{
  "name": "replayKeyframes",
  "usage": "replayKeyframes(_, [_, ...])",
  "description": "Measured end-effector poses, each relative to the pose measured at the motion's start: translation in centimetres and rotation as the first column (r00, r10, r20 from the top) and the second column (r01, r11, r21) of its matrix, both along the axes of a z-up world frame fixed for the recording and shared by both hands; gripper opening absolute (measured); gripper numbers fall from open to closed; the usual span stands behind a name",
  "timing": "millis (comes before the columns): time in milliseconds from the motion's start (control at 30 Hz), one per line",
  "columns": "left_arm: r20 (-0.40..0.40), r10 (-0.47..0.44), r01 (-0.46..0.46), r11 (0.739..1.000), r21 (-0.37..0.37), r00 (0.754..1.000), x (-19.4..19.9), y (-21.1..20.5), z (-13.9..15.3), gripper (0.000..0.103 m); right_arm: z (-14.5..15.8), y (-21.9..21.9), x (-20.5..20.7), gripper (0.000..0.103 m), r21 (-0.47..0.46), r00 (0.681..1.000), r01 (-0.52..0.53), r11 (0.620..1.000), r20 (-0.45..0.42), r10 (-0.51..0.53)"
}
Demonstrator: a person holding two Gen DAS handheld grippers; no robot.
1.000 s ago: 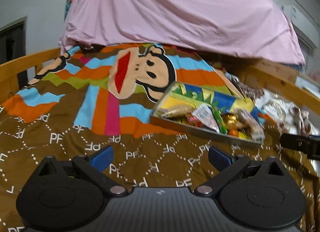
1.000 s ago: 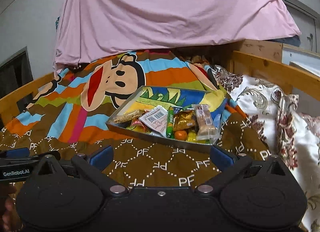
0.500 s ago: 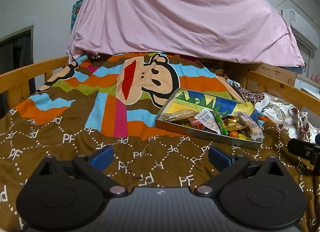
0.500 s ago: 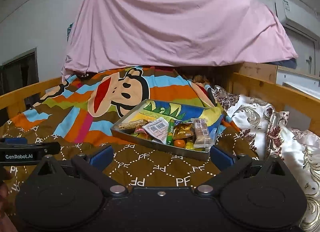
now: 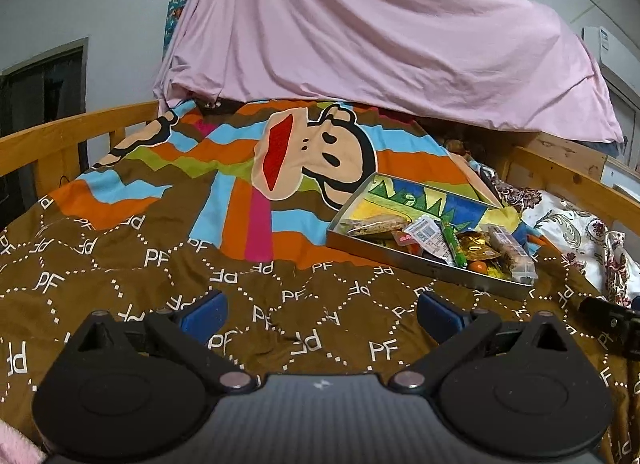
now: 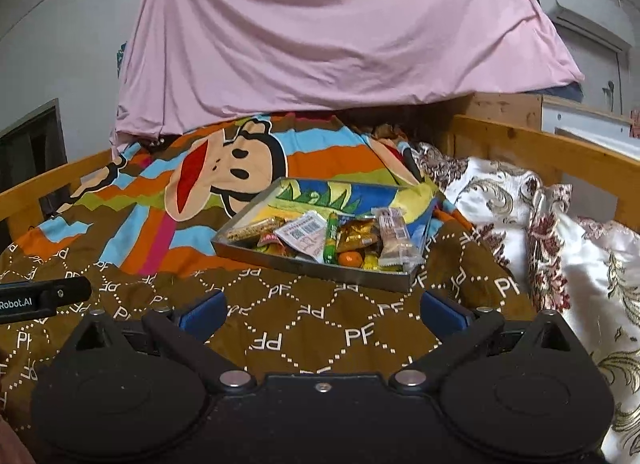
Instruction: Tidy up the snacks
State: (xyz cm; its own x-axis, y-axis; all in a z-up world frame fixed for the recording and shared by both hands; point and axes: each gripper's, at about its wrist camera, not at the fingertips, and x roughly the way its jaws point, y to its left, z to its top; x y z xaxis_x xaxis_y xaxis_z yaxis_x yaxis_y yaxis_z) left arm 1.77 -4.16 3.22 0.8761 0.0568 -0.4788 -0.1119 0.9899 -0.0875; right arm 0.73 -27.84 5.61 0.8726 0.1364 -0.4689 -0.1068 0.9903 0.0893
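A shallow metal tray (image 5: pixel 420 264) (image 6: pixel 320 270) lies on the monkey-print blanket. Its near end holds several wrapped snacks: a green stick (image 6: pixel 330 237), a white barcode packet (image 6: pixel 302 229), a gold packet (image 6: pixel 356 235), a long clear bar (image 6: pixel 392 232), an oat bar (image 6: pixel 252 229) and an orange sweet (image 6: pixel 349 259). My left gripper (image 5: pixel 320 314) is open above the brown blanket, with the tray ahead to its right. Nearer the tray and just in front of it, my right gripper (image 6: pixel 320 310) is open too. Neither holds anything.
The blanket (image 5: pixel 160 264) covers a bed with wooden rails (image 5: pixel 60 136) (image 6: pixel 540 144). A pink sheet (image 5: pixel 380 44) hangs over the far end. A floral quilt (image 6: pixel 560 244) is bunched along the right. The other gripper's black body (image 6: pixel 40 298) shows at the left edge.
Both grippers have drawn back and risen a little; the tray looks smaller and farther in both views. Both have stayed open and empty.
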Motion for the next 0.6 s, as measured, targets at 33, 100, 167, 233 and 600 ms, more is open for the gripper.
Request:
replayKeyframes(33, [-0.004, 0.000, 0.000, 1.000, 0.001, 1.000, 0.07, 0.00, -0.06, 0.103, -0.07, 0.00, 0.06, 0.102, 0.003, 1.000, -0.002, 1.000, -0.005, 0.002])
replayKeyframes(100, [-0.010, -0.004, 0.005, 1.000, 0.005, 1.000, 0.18, -0.08, -0.18, 0.103, -0.16, 0.00, 0.16, 0.102, 0.005, 1.000, -0.008, 1.000, -0.007, 0.008])
replayKeyframes(167, [-0.012, -0.006, 0.006, 1.000, 0.009, 1.000, 0.22, -0.16, -0.32, 0.103, -0.22, 0.16, 0.25, 0.102, -0.001, 1.000, -0.015, 1.000, -0.007, 0.015])
replayKeyframes(233, [-0.010, -0.008, 0.008, 1.000, 0.009, 1.000, 0.15, -0.16, -0.39, 0.103, -0.30, 0.29, 0.28, 0.102, -0.004, 1.000, -0.024, 1.000, -0.007, 0.024])
replayKeyframes(600, [-0.009, -0.021, 0.021, 0.999, 0.027, 1.000, 0.09, -0.25, -0.53, 0.103, -0.33, 0.12, 0.23, 0.102, -0.002, 1.000, -0.031, 1.000, -0.007, 0.031])
